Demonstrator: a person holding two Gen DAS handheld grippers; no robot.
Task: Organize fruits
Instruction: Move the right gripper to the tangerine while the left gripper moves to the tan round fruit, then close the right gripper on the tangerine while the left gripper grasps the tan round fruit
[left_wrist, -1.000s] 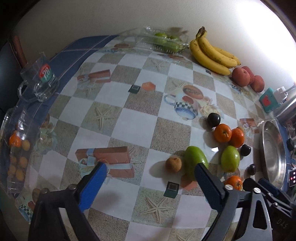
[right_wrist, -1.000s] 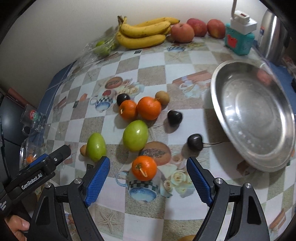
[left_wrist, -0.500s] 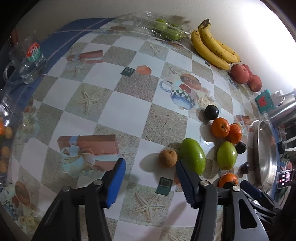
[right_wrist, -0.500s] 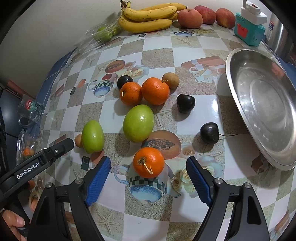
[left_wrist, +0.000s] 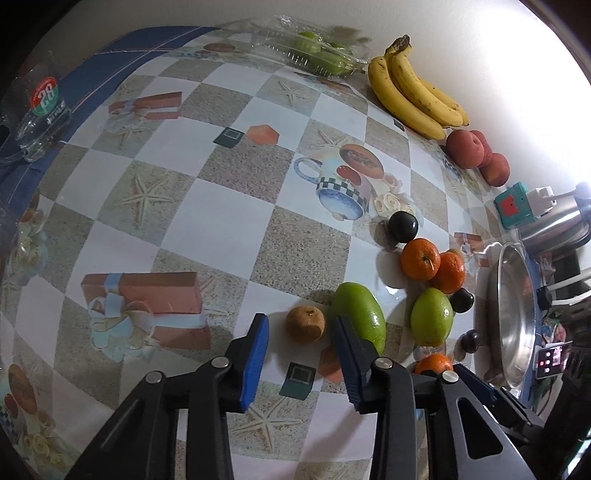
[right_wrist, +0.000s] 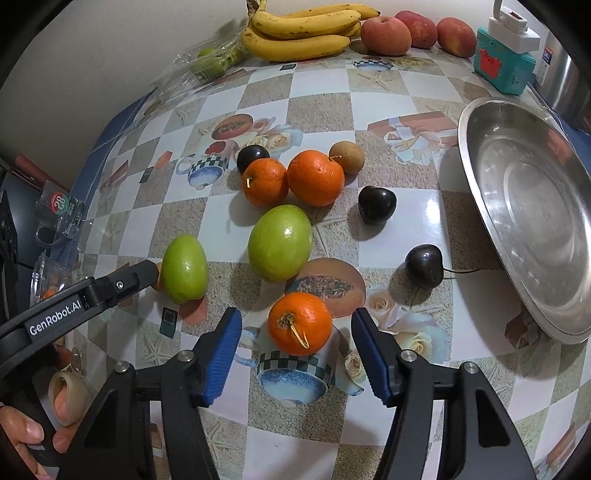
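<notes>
Loose fruit lies on the patterned tablecloth. My left gripper is open, its blue pads either side of a small brown fruit, not touching it; a green mango lies just right of it. My right gripper is open around the nearest orange, with gaps on both sides. Beyond it lie a second green mango, two oranges, another brown fruit and three dark plums. The left gripper's finger reaches in beside the first mango.
A steel plate sits at the right. Bananas, peaches, a teal charger box and a clear box of green fruit line the back wall. A glass mug stands at the left edge.
Both grippers have moved forward and down toward the fruit and narrowed. The left now brackets the brown fruit, the right brackets the nearest orange.
</notes>
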